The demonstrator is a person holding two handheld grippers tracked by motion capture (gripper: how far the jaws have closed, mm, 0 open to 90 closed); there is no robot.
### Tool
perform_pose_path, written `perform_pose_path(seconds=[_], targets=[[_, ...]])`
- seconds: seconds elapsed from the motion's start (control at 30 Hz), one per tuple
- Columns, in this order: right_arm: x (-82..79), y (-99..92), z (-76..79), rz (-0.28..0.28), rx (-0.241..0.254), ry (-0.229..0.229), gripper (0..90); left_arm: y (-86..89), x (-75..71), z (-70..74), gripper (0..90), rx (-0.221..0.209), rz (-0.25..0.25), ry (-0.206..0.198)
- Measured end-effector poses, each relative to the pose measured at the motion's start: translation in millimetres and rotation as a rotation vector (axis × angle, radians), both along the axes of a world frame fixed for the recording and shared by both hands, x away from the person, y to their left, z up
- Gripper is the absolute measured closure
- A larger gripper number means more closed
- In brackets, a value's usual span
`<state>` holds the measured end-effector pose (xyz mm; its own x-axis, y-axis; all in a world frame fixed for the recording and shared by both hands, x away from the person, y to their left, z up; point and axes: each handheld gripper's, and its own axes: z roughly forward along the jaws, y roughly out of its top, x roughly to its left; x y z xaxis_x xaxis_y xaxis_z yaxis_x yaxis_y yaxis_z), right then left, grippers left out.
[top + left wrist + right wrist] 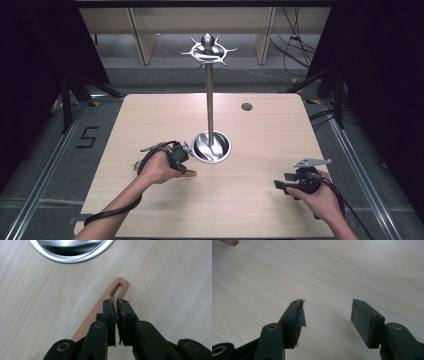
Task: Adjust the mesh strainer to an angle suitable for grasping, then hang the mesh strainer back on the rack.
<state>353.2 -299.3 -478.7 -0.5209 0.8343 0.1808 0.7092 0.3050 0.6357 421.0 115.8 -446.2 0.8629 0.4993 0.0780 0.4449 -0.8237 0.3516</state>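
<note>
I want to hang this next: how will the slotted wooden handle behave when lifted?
The wooden handle looks thin, flat and rigid, so probably light and stiff, unlikely to roll. Pinched by the left gripper near its slotted end, its long free length might swing or pivot between the jaws.

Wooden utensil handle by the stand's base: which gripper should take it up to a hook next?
Left. The left gripper sits right over the wooden handle beside the stand's base; the right gripper is open over bare table.
</note>
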Motion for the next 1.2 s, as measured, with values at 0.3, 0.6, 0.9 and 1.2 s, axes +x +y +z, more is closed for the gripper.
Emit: perform_pose_path(seconds=[0.3,0.6,0.9,1.2], targets=[[0.3,3.6,1.0,-0.003,0.019,-0.010,43.7,17.2,10.1,15.9,52.4,0.067,-0.153,-0.003],[-1.3,4.2,2.1,-0.021,0.036,-0.007,43.6,12.5,24.0,10.8,46.3,0.129,-0.334,0.000],[0.8,1.2,1.3,0.010,-0.006,-0.011,43.5,20.3,27.6,-8.7,49.2,0.199,-0.376,0.059],[-0.8,6.4,-0.9,-0.025,0.044,-0.008,43.5,28.5,31.5,-20.4,55.7,0.276,-0.362,0.084]])
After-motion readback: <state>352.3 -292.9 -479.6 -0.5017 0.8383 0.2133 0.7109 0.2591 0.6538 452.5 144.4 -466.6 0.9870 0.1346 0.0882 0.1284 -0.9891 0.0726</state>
